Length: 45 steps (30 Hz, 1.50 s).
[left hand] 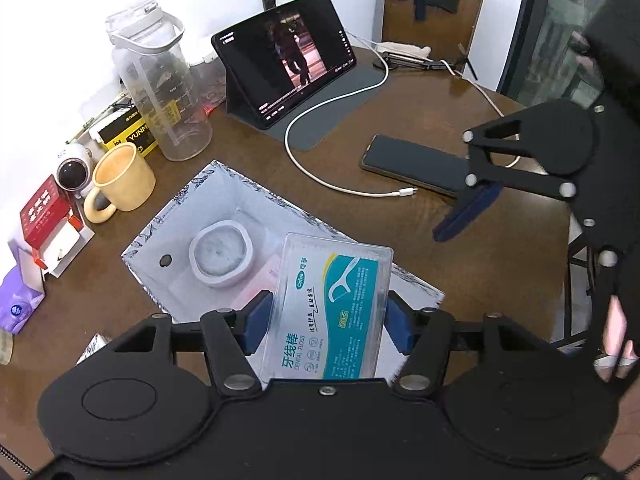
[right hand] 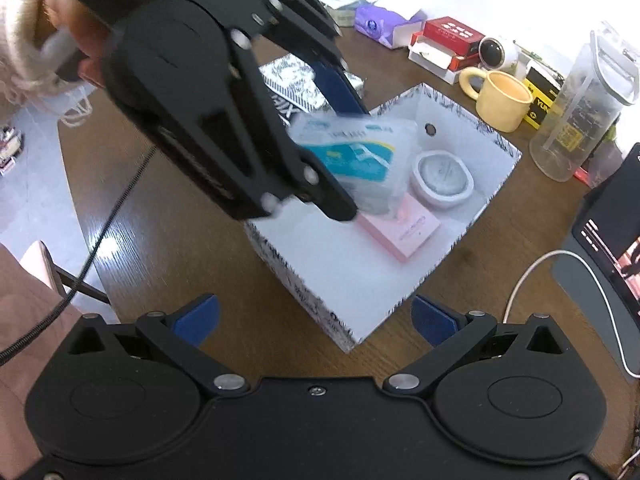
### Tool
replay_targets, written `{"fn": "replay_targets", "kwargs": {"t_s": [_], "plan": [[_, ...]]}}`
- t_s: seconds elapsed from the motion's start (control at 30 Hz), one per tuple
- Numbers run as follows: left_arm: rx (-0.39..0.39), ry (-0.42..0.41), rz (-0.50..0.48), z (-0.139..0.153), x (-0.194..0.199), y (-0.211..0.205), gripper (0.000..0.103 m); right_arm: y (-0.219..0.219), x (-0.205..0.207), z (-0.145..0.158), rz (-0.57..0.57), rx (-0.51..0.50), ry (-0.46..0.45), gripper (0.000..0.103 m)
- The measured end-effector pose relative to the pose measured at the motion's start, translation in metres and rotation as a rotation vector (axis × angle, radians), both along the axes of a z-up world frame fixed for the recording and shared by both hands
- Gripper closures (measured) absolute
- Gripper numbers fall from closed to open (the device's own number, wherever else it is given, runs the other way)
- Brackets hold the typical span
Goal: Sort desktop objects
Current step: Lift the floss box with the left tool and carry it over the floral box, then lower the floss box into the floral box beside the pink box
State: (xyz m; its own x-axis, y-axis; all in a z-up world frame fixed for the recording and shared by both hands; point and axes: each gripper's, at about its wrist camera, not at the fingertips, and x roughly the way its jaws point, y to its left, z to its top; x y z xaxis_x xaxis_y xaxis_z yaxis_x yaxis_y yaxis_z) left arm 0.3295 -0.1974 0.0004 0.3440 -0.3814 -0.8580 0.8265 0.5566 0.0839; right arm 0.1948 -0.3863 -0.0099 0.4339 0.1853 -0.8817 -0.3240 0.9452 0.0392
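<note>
My left gripper [left hand: 326, 316] is shut on a clear dental floss box [left hand: 334, 304] with a teal label, held over the open white storage box [left hand: 192, 196]. In the right wrist view the same floss box [right hand: 360, 156] hangs blurred above the storage box [right hand: 460, 232], clamped in the left gripper [right hand: 340, 152]. Inside the box lie a round white case [right hand: 442, 180] and a pink flat box [right hand: 404, 232]. My right gripper [right hand: 316, 320] stands open and empty near the storage box's front corner. It also shows at the right [left hand: 460, 216] of the left wrist view.
A tablet [left hand: 288, 60] on a stand, a white cable [left hand: 340, 100] and a black phone [left hand: 412, 162] lie behind the box. A clear jug [left hand: 160, 88], a yellow mug [left hand: 120, 180], a small camera [left hand: 74, 172], red boxes [left hand: 44, 212] and purple tissues [left hand: 18, 300] line the left edge.
</note>
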Motion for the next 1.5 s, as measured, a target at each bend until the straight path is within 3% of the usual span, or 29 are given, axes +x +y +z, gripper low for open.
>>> {"fn": "replay_targets", "kwargs": {"t_s": [0.47, 0.87, 1.2, 1.5], "plan": [[0.070, 0.023, -0.034, -0.039, 0.031, -0.018, 0.044, -0.027, 0.030, -0.008, -0.079, 0.025, 0.050, 0.000], [0.199, 0.047, -0.222, -0.082, 0.030, -0.037, 0.044, -0.037, 0.036, -0.025, -0.097, 0.083, 0.097, 0.000], [0.250, 0.133, -0.274, -0.110, 0.034, -0.037, 0.045, -0.041, 0.036, -0.039, -0.120, 0.100, 0.128, 0.000], [0.297, 0.149, -0.346, -0.125, 0.036, -0.044, 0.045, -0.045, 0.036, -0.044, -0.140, 0.093, 0.135, 0.000]]}}
